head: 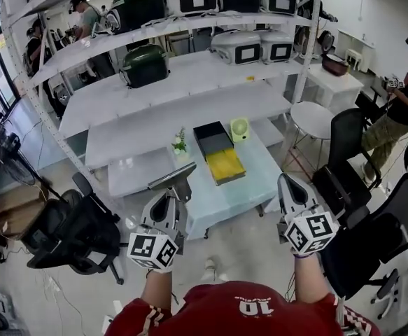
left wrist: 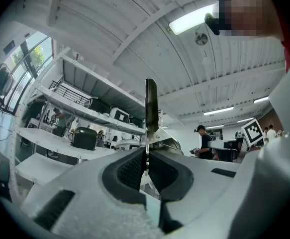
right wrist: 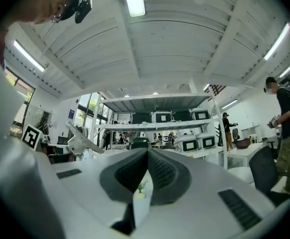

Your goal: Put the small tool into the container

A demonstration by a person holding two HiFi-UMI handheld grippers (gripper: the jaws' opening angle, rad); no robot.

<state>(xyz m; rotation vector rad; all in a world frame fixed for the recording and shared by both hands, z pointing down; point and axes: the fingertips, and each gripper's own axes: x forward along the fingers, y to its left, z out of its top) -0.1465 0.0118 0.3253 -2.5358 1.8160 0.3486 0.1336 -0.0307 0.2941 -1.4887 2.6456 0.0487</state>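
Note:
My left gripper is shut on a small flat-bladed metal tool, held over the near left corner of the low table. In the left gripper view the tool stands edge-on, rising from between the closed pads. The container, a black box with a yellow tray pulled out toward me, sits mid-table, ahead and to the right of the tool. My right gripper hovers at the table's near right corner, shut and empty; its view shows the jaws together, and the tool off to the left.
A small potted plant and a pale green object stand by the container. White shelves with cookers rise behind the table. Black office chairs flank me at left and right; a white round stool is beyond. People stand at the room's edges.

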